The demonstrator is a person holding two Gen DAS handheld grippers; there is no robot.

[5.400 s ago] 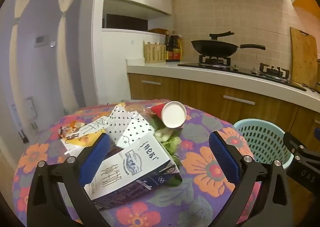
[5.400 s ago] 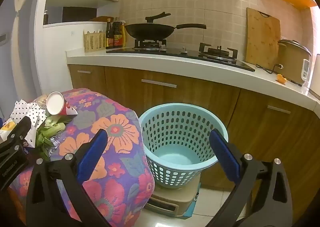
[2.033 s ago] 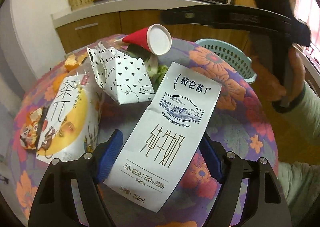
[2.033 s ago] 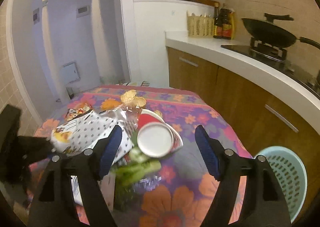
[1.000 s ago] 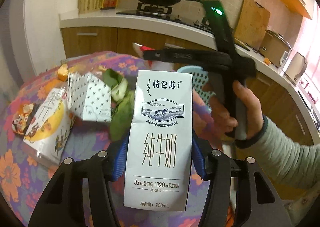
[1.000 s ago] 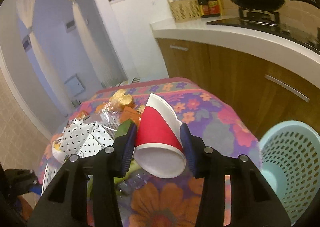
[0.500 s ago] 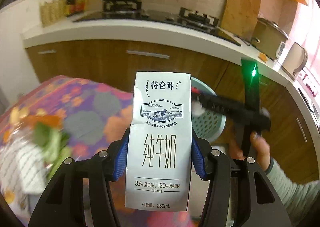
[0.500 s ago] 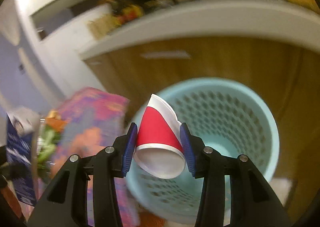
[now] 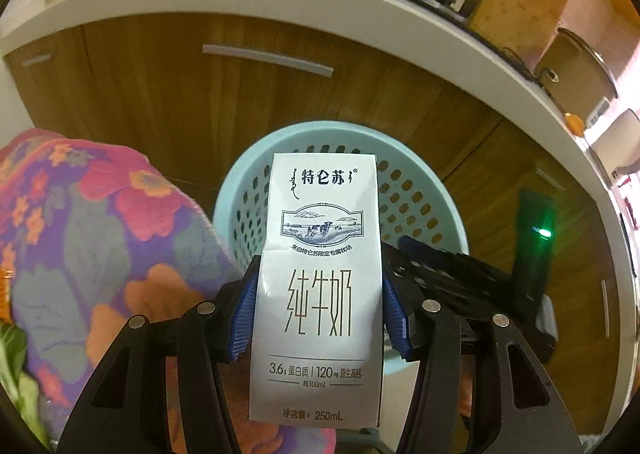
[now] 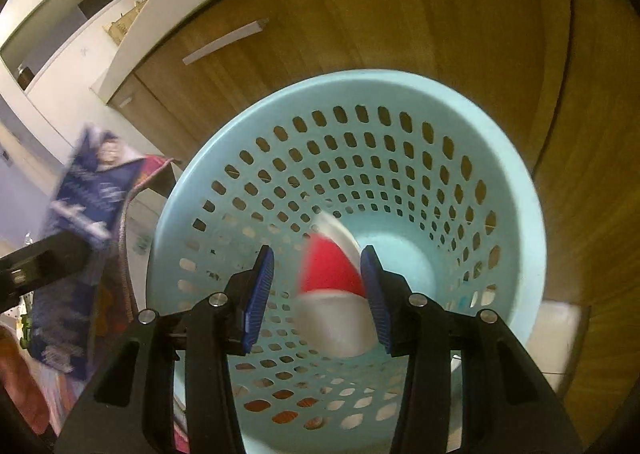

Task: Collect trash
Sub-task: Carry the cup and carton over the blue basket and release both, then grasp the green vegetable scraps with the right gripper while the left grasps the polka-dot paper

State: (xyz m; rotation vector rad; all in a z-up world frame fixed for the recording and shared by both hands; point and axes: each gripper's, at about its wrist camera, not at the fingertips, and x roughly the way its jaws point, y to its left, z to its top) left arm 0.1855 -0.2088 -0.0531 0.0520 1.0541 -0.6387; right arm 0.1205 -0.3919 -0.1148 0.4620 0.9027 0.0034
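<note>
Wooden kitchen cabinets [image 9: 168, 102] behind. Teal basket [image 10: 500, 158] directly beneath right gripper [image 10: 318, 290], fingers parted, blurred red cup [image 10: 332, 274] loose between them. Left gripper [image 9: 318, 310] clamped on milk carton [image 9: 320, 286], basket at 12 o'clock. Advisable: centre over rim before release.

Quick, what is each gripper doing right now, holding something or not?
Left gripper: closed on the milk carton, in front of the blue basket.
Right gripper: open, with the blurred red paper cup between its pads over the basket.
</note>
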